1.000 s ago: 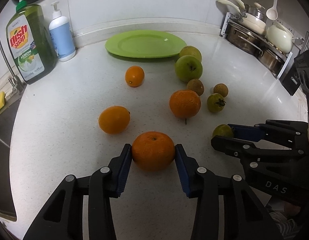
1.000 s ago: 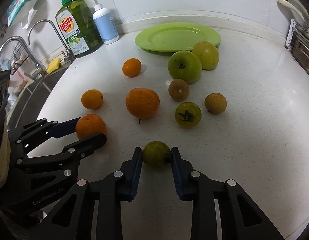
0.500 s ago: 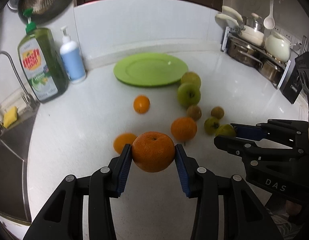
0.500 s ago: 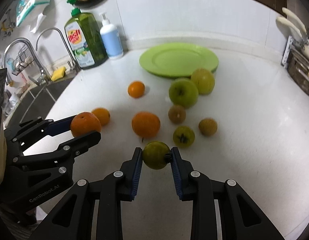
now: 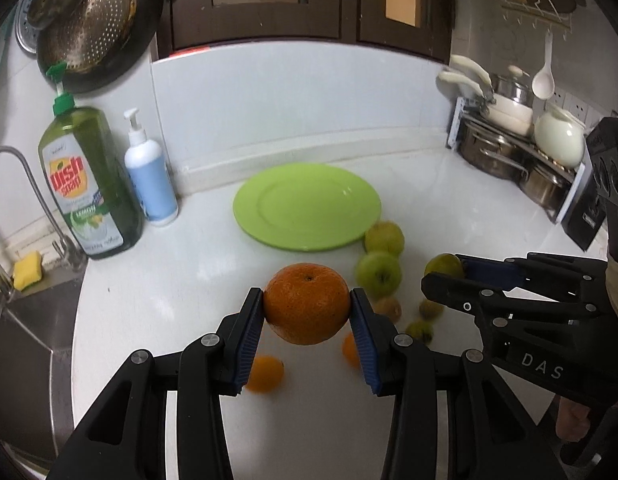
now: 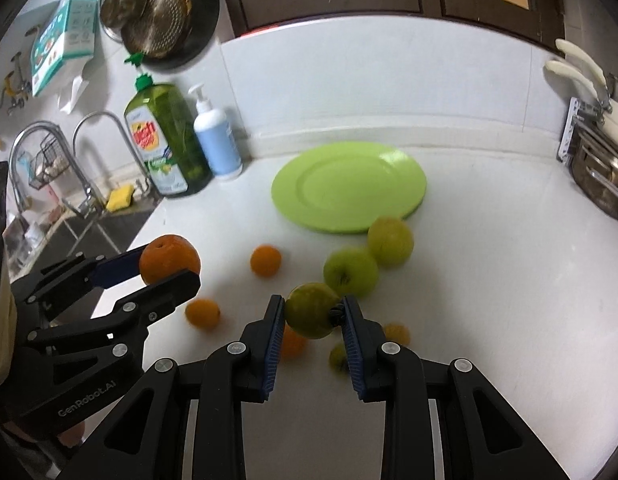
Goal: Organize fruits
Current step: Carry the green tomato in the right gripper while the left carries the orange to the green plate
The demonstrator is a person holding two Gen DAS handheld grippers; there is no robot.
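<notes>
Since the earlier frames both grippers have risen off the worktop [image 5: 157, 292] with their fruit, so the loose fruit now lies lower and smaller beneath them and more of the wall and cupboards shows.

Left wrist view. The left gripper [image 5: 307, 320] has its jaws closed on a large orange [image 5: 307, 303], blue pads pressing on its left and right flanks; the fruit hangs clear above the white worktop. Behind it lies the empty green plate [image 5: 307, 211], near the back wall. Two green apples [image 5: 379, 274] sit one behind the other just off the plate's near right rim. Small brownish and green fruits [image 5: 389, 308] lie in front of the apples, blurred. Two small oranges [image 5: 265, 374] show partly behind the jaws. At right the right gripper [image 5: 455, 276] enters, holding a small green fruit [image 5: 443, 265]. At left stand a green dish soap bottle [image 5: 89, 184] and a white pump bottle [image 5: 149, 176], beside the sink [image 5: 25, 332].

Right wrist view. The right gripper [image 6: 313, 320] has its jaws drawn narrow on the small green fruit [image 6: 311, 310], stem end against the right pad, held above the worktop [image 6: 509, 280]. The left gripper [image 6: 169, 268] appears at left, clamping the large orange [image 6: 169, 258]. The green plate [image 6: 349, 186] lies beyond, with the two green apples [image 6: 351, 272] touching each other just in front of it. A small orange [image 6: 265, 260] sits apart to their left; another [image 6: 203, 313] lies nearer the left gripper. Further fruit below the jaws is blurred.
</notes>
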